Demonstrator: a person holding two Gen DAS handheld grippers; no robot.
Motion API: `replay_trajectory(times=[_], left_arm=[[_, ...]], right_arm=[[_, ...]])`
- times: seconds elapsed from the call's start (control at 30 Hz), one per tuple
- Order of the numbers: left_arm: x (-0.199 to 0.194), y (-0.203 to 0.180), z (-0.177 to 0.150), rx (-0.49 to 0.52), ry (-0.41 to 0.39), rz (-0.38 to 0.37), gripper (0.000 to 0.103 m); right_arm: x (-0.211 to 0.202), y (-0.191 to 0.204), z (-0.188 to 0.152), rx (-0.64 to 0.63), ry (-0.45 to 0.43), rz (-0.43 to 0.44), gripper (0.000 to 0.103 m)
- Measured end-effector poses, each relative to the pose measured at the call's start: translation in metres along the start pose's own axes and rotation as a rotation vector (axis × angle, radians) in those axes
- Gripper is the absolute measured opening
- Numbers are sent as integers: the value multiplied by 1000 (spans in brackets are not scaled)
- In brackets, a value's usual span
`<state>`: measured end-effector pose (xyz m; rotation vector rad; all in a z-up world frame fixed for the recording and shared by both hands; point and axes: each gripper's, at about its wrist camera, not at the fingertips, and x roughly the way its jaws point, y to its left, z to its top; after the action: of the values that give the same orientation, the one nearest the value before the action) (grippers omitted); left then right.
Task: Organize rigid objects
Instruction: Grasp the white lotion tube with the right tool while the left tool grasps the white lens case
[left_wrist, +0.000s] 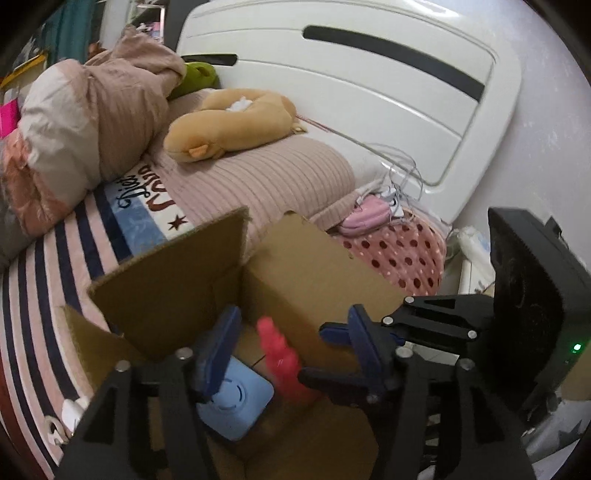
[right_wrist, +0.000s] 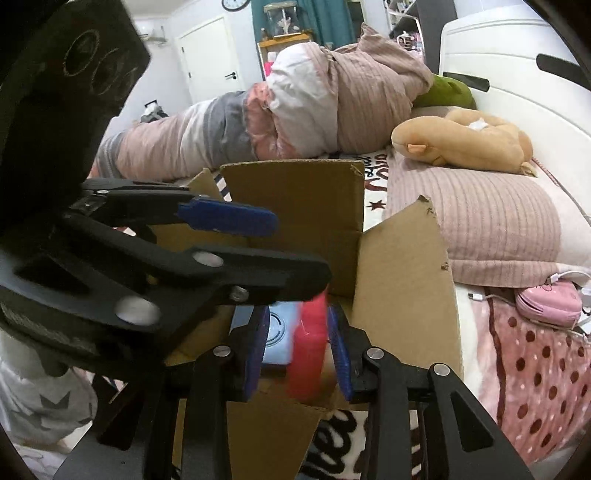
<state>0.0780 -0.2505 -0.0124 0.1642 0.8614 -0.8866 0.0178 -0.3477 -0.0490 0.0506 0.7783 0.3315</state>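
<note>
A: Bedroom, cardboard box (right_wrist: 399, 280) open on the striped bed (left_wrist: 44, 295). Where's the piece?

B: I've got the red plastic piece (right_wrist: 310, 350) between the right claw's (right_wrist: 301, 349) blue pads, standing roughly upright over the box mouth. It's blurred, so contact I can't confirm; I'd call it gripped.

A: Left claw (left_wrist: 291, 339)?

B: Spread wide, empty, just beside it. Light blue square device (left_wrist: 236, 406) lies inside, below. Box floor mostly hidden by linkages.

Both wrist views close above cardboard box (left_wrist: 303, 273) (right_wrist: 295, 199) on bed, sharing headboard (left_wrist: 369, 92).
</note>
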Motion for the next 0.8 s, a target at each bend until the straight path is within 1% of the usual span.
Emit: replay_trajectory(times=[0.03,0.07,0.17,0.23,0.3,0.37,0.4,0.47,0.57,0.6,0.7,0.8], left_arm=[[-6,2,-1,-7,-11,4,59],[-10,4,-1,-11,-20,6,59],[-32,11,-3,-24,-65,14,62],[-51,19,-7,-40,-98,39,63],[-75,31,-15,-68,-136,74,64],[-95,45,-22,-96,-170,109,69],[-108,53,-28,-114,-191,138,69],[-130,71,-42,-150,-222,190,70],[-155,98,-69,-200,-244,262,70],[-163,109,-81,-222,-248,291,70],[-178,137,-112,-283,-248,344,70],[-179,162,-147,-339,-225,385,70]], right_arm=[[-1,0,0,-1,-2,-2,34],[-3,2,0,-6,-4,-4,35],[-8,9,0,-17,-9,-15,36],[-14,16,3,-27,-26,-16,36],[-20,28,10,-45,-52,9,37],[-25,43,16,-68,-77,48,37],[-28,54,20,-87,-92,73,37],[-29,78,27,-122,-112,128,37],[-20,112,37,-159,-108,187,37],[-13,127,39,-175,-100,206,37],[6,163,42,-210,-64,256,37],[32,195,40,-229,-5,309,37]])
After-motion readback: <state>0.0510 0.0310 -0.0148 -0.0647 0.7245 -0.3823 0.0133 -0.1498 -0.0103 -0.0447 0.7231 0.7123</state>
